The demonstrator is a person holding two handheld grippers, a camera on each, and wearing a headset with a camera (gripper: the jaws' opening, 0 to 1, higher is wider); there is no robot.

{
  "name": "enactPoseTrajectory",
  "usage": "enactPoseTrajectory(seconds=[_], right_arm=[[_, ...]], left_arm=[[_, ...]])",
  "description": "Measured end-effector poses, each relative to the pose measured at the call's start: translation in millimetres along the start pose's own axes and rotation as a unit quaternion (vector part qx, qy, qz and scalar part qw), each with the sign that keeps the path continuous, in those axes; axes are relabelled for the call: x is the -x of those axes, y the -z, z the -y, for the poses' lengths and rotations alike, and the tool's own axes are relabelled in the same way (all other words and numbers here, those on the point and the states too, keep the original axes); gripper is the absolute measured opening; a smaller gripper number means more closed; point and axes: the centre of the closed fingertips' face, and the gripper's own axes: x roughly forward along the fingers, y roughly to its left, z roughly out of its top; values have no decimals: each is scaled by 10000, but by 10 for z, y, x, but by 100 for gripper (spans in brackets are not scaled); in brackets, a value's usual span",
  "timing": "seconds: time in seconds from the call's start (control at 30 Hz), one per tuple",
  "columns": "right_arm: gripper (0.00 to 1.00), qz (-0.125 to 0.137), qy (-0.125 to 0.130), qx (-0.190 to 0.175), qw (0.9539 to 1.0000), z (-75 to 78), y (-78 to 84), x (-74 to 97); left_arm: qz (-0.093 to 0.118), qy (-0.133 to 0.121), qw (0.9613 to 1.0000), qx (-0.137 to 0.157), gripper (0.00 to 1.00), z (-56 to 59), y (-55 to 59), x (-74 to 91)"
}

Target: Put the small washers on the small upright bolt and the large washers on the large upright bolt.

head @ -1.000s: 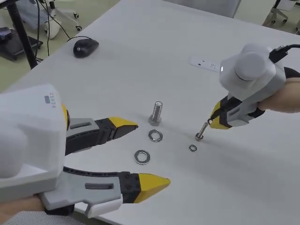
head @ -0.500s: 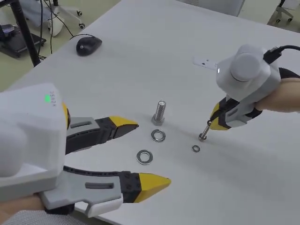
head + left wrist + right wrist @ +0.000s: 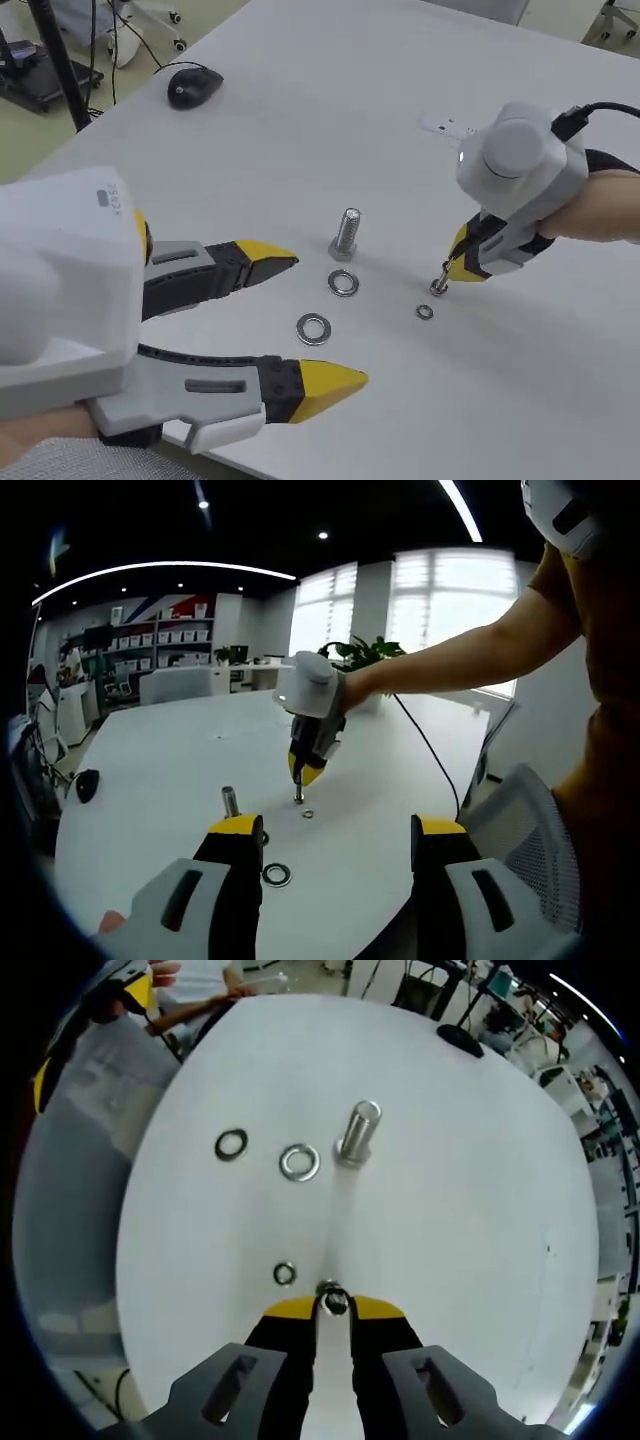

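The large bolt stands upright mid-table, with two large washers lying flat in front of it. To its right stands the small bolt, and a small washer lies on the table beside it. My right gripper sits at the top of the small bolt. Its jaws are nearly together around a small ring, apparently a small washer. My left gripper hovers wide open near the front edge, short of the large washers, holding nothing.
A black mouse lies at the far left of the white table. A white power strip lies behind the right gripper. The table's left edge drops to a floor with chair legs and cables.
The head camera has shifted slightly. My right gripper stays at the top of the small bolt, and my left gripper holds its open pose.
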Motion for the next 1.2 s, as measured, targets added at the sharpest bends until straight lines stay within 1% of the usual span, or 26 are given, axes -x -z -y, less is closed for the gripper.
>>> enactPoseTrajectory(seconds=[0.1,0.27,0.37,0.67,0.7,0.83,0.9,0.97,1.0,1.07,1.13,1.2], right_arm=[[12,-11,-40,-35,10000,-13,15,-32],[12,-15,-103,-71,9999,-24,67,-143],[12,-7,-111,-70,9999,-36,64,-149],[13,-10,-173,-58,9998,-48,83,-205],[13,46,-177,-97,9998,-48,71,-196],[14,67,-201,-92,9997,-63,67,-190],[14,75,-150,-105,9998,-55,74,-168],[15,150,-187,-190,9995,-77,60,-127],[16,148,-127,-185,9996,-66,67,-101],[16,168,-95,-207,9996,-60,72,-65],[16,288,3,-378,9989,-49,68,16],[16,335,2,-488,9982,-94,87,76]], left_arm=[[-8,1,10000,9,59,-4,7,-5],[-17,-15,10000,51,59,-23,21,-20],[-59,-11,10000,62,59,-29,41,-33],[-58,-39,9999,85,59,-49,42,-48],[-59,-46,9999,98,59,-52,45,-47],[-53,-46,9999,108,59,-52,45,-44],[-62,-51,9999,103,59,-53,46,-43],[-54,-53,9999,98,59,-51,40,-43],[-45,-53,9999,97,59,-50,36,-43],[-55,-50,9999,83,59,-51,38,-40],[-61,-44,10000,64,59,-43,33,-37],[-28,-41,10000,53,59,-33,16,-32]])
